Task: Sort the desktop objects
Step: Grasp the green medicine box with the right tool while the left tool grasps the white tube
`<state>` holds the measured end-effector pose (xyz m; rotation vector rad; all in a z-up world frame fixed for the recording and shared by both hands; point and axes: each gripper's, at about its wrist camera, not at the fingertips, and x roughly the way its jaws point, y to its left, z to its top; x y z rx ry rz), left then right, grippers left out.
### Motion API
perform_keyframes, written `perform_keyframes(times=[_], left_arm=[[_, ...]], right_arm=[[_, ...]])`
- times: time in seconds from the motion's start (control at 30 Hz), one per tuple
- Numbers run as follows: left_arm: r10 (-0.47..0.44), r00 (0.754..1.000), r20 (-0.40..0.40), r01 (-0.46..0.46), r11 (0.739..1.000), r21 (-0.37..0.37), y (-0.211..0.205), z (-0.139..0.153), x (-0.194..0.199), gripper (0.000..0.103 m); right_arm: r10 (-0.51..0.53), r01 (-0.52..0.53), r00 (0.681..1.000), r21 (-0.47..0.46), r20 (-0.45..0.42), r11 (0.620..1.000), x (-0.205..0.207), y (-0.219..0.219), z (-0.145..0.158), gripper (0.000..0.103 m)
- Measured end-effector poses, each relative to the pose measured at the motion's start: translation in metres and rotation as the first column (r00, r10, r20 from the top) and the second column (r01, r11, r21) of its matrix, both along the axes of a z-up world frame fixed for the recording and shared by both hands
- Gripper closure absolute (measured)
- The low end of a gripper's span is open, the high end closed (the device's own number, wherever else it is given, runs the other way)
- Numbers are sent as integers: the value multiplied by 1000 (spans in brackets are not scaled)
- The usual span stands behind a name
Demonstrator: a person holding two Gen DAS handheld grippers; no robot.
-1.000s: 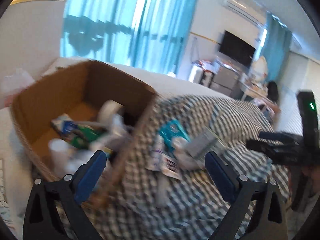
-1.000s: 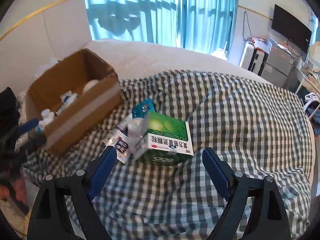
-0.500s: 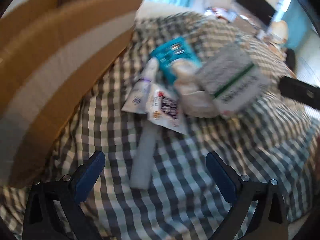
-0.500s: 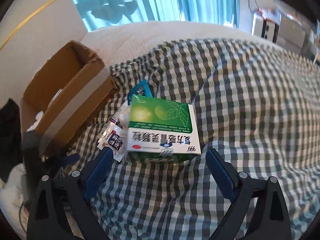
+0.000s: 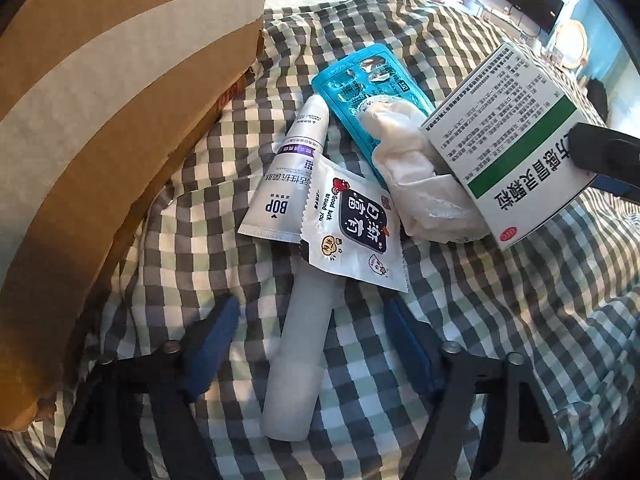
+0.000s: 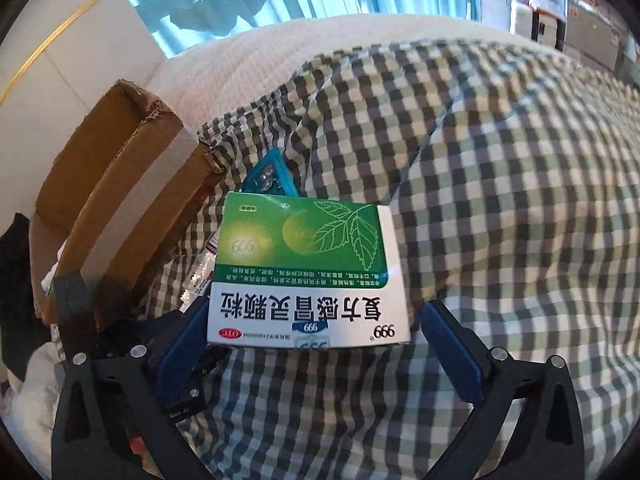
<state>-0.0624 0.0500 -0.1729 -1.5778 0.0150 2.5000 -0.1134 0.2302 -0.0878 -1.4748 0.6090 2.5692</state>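
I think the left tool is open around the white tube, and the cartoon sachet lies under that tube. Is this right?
One part is wrong. The left wrist view shows the cartoon sachet lying on top of the white tube, covering its far end. The left tool is indeed open around the tube.

Left gripper [image 5: 310, 344] fingers [image 5: 212, 344] straddle white tube [image 5: 300, 356]; sachet [image 5: 354, 226] overlaps it.
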Motion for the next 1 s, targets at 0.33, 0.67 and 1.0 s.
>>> perform_keyframes(times=[0.33, 0.67, 1.0], left_arm=[[15, 1000, -22, -14, 999, 48, -15, 9, 21, 85], [45, 997, -68, -34, 987, 159, -34, 43, 53, 90], [40, 981, -191, 8, 970, 244, -40, 95, 46, 90]], right_arm=[[-22, 23, 999, 34, -41, 999, 21, -13, 4, 8], [-35, 45, 990, 67, -137, 997, 42, -37, 38, 8], [-108, 133, 966, 95, -236, 987, 78, -61, 70, 8]])
